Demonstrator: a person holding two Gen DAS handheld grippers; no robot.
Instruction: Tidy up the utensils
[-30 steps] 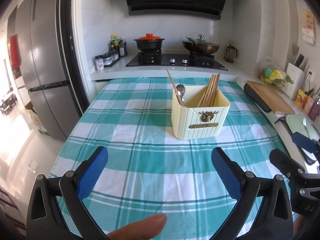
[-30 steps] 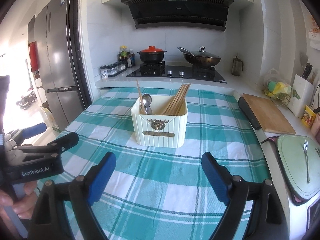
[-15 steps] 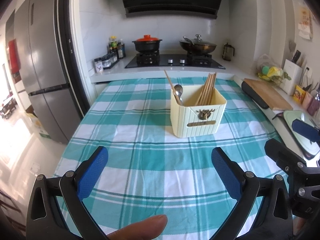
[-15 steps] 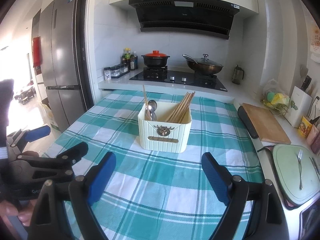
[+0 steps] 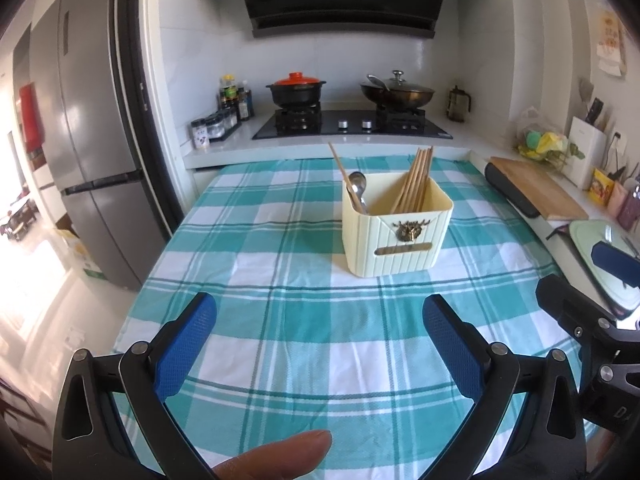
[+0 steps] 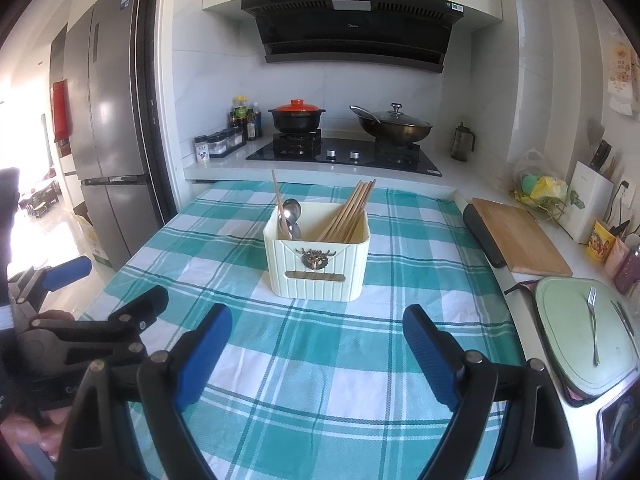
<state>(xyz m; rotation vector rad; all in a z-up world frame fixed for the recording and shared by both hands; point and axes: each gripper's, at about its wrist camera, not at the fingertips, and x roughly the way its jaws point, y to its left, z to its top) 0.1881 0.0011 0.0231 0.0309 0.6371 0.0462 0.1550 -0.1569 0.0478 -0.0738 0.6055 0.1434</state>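
A cream utensil holder point(image 5: 396, 232) stands on the teal checked tablecloth point(image 5: 280, 320); it also shows in the right wrist view point(image 6: 316, 260). It holds a bundle of wooden chopsticks point(image 5: 414, 186), a metal spoon point(image 5: 357, 186) and one chopstick leaning left. A fork point(image 6: 593, 328) lies on a pale green tray point(image 6: 576, 360) at the right. My left gripper point(image 5: 320, 344) is open and empty, well short of the holder. My right gripper point(image 6: 316, 350) is open and empty too, also short of the holder.
A wooden cutting board point(image 6: 516, 236) lies on the right counter. A stove with a red-lidded pot point(image 6: 296, 116) and a wok point(image 6: 392, 126) stands behind the table. A grey fridge point(image 6: 108, 140) is at the left. Spice jars point(image 6: 218, 144) sit by the stove.
Both grippers have pulled back and risen a little, so the holder looks farther off. Both stay open and empty.
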